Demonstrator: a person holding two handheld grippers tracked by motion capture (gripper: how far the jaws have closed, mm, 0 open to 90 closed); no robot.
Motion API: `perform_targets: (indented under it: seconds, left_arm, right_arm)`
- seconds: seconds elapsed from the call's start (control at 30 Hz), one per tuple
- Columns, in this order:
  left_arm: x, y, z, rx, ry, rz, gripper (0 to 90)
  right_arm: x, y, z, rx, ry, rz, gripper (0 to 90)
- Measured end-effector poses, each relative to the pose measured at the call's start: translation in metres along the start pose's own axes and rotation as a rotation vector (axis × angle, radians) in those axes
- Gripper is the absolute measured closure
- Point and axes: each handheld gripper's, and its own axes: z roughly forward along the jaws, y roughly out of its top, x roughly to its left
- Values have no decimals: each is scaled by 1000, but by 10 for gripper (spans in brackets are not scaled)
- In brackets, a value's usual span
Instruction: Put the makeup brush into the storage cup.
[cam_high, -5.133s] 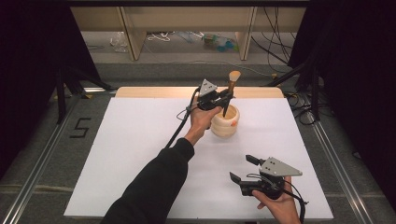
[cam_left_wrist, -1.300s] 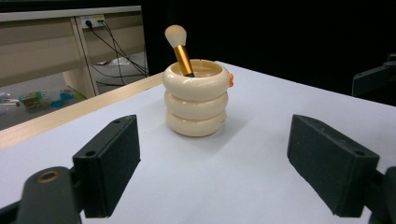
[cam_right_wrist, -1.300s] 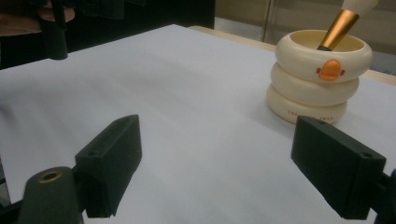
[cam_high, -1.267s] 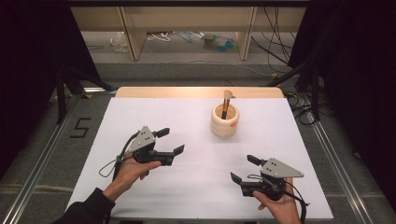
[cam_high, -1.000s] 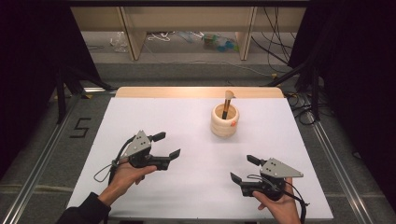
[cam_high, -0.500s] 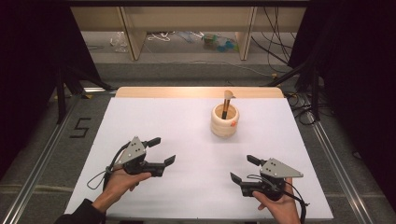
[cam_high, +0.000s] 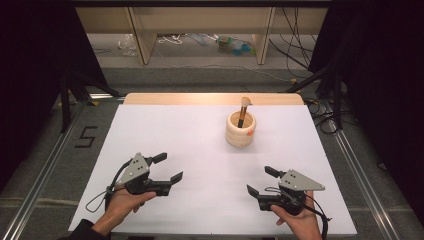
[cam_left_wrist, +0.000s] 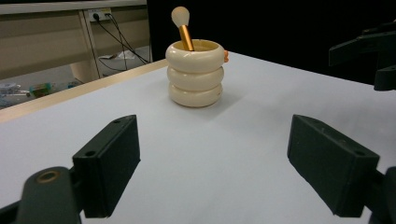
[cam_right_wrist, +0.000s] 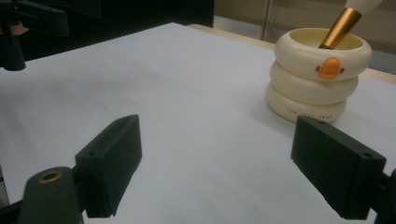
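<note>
A cream ringed cup (cam_high: 240, 130) stands upright on the white table (cam_high: 200, 140), right of centre toward the back. A brush with a gold handle and pale tip (cam_high: 243, 111) leans inside it. The left gripper view looks toward the cup (cam_left_wrist: 195, 73) and brush (cam_left_wrist: 182, 29); the right gripper view catches the cup (cam_right_wrist: 317, 74) with its small orange mark. My left gripper (cam_high: 168, 167) rests open near the front left with nothing between its jaws. My right gripper (cam_high: 260, 180) is open at the front right, also holding nothing.
A wooden strip (cam_high: 210, 98) runs along the table's far edge. Beyond it stand shelf legs, with cables and clutter on the floor (cam_high: 220, 42). Metal rails (cam_high: 47, 165) flank both sides. The other gripper (cam_left_wrist: 369, 51) shows far right in the left gripper view.
Five seconds ago my left gripper was at the cup holding the brush; it let go there. Over the last second it drew back toward the front left. The right gripper stayed still.
</note>
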Motion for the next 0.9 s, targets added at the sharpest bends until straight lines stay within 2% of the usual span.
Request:
perform_targets:
  seconds: [0.17,0.2,0.23,0.3,0.33,0.37,0.43,0.57,0.63,0.77,0.83,0.87,0.9]
  left_arm:
    - [0,-2,-5,2,2,-5,170]
    - [-1,-2,-5,2,1,-6,170]
    - [-1,-3,-6,3,0,-2,170]
    - [-3,-4,-8,0,-4,-4,170]
    - [-4,-4,-9,6,-2,-1,170]
    - [-4,-5,-10,7,-3,5,170]
    - [-4,-6,-11,1,-8,1,170]
    - [-6,-7,-12,12,-2,0,170]
    - [-6,-7,-11,15,-6,9,170]
    - [-8,-9,-10,21,-11,14,170]
    - [-8,-9,-10,20,-13,14,170]
    - [-8,-9,-10,20,-13,13,170]
    - [-7,-9,-10,21,-13,14,170]
  right_arm:
    - [-1,1,-1,13,-3,-5,171]
    - [0,0,1,-6,1,9,171]
    - [0,0,0,-1,5,8,170]
    - [-1,0,2,-16,-4,-10,171]
    - [1,0,1,-1,2,13,171]
    - [1,0,1,-1,5,14,170]
    - [-1,0,1,-10,-3,-10,171]
    - [0,0,1,4,5,8,171]
    - [-1,0,1,-10,-1,-11,170]
    - [-1,0,1,-9,-1,-8,171]
    - [1,1,-1,23,1,4,171]
    - [0,0,2,-15,-7,-12,171]
    - [1,0,1,0,4,10,171]
